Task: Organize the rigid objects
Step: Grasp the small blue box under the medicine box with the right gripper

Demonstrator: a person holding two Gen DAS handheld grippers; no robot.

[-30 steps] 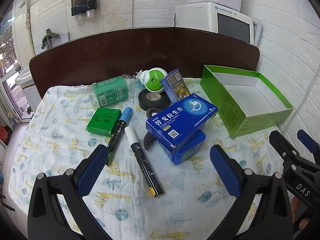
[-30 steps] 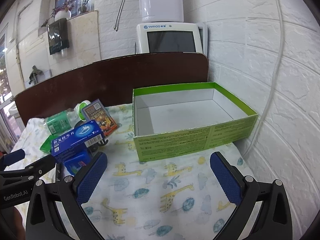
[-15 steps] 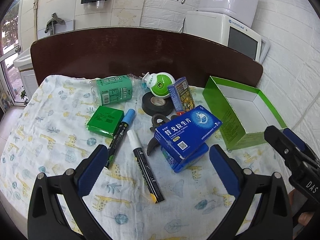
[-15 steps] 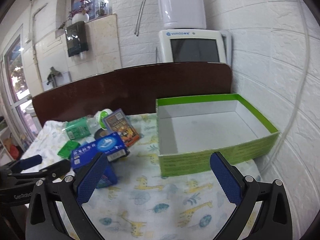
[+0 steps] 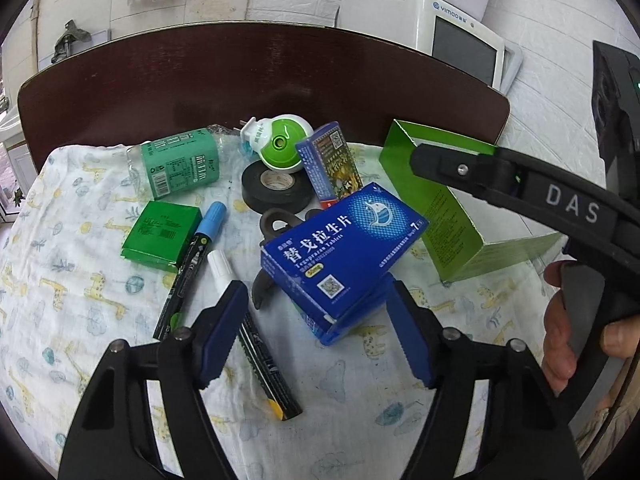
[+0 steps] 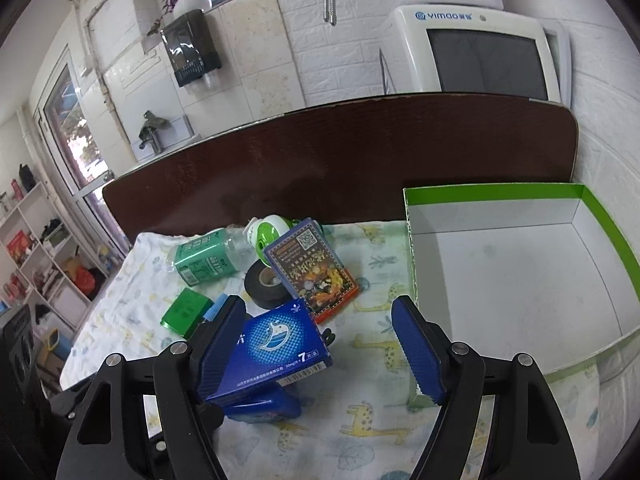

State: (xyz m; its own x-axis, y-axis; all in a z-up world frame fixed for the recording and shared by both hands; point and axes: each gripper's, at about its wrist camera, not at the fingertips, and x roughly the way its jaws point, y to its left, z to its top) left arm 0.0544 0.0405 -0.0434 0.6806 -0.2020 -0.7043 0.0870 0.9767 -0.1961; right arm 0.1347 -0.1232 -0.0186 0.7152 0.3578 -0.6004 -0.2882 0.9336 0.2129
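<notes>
The blue medicine box (image 5: 344,250) is lying tilted on top of a second blue box (image 6: 262,404) in the middle of the giraffe-print cloth (image 5: 80,280), beside the pliers (image 5: 268,240), the black tape roll (image 5: 276,192) and the card pack (image 5: 330,160). The green box (image 6: 520,272) is standing open and bare just to the right of the pile.

The left gripper (image 5: 316,332) is hovering low in front of the blue medicine box, its jaws about half apart and closing, with nothing pressed between the pads. The right gripper (image 6: 320,348) is also narrowing its jaws, somewhat wider, the left pad near that box's edge, nothing gripped.

To do this well, I would say one gripper should be squaring up across the top box's short sides, clear of the box under it and the white-capped marker (image 5: 248,320), before squeezing, then lifting straight.

Compared with a second ago, both sets of jaws are standing narrower, the left view is sitting closer to the pile, and the right gripper is swinging left from the green box toward the blue one.
</notes>
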